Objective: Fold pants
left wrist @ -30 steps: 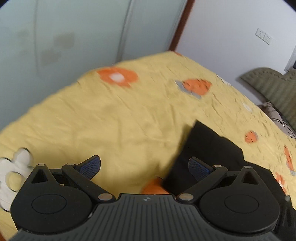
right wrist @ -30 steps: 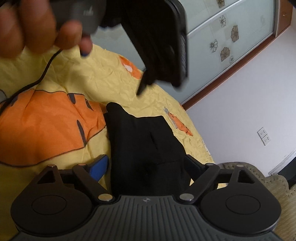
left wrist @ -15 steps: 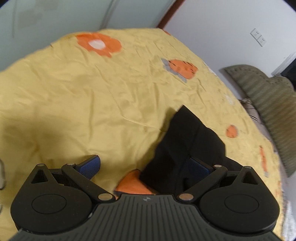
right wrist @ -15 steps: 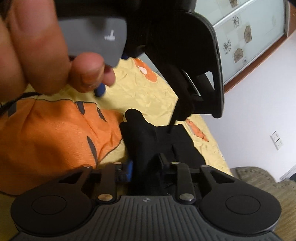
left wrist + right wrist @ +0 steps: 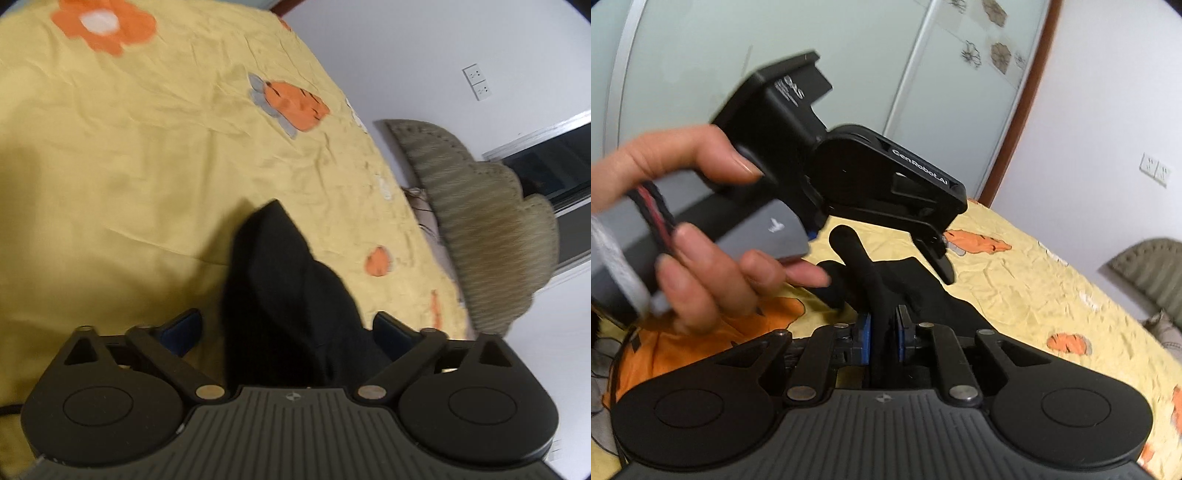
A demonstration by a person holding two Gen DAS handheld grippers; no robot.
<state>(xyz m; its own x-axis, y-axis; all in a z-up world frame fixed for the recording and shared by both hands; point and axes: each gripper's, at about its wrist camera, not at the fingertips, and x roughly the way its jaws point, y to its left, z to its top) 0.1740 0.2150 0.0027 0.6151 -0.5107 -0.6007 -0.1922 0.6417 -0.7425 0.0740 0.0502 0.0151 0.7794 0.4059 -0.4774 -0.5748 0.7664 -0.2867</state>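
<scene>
Black pants (image 5: pixel 886 291) bunched on yellow flowered bedsheet (image 5: pixel 110 177), near its headboard-side edge. Right gripper (image 5: pixel 884 332) just closed, blue pads pinching a raised ridge of pants. Left gripper (image 5: pixel 288 328) wide, jaws just narrowing, pants fold between, pads not touching. Left hand (image 5: pixel 701 229) above sheet, gripping handle.

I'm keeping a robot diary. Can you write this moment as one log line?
right gripper: shut on black pants | left gripper: open, closing around pants | bedsheet: underneath

Yellow flowered bedsheet (image 5: pixel 129 177), olive cushion (image 5: pixel 491 236)
</scene>
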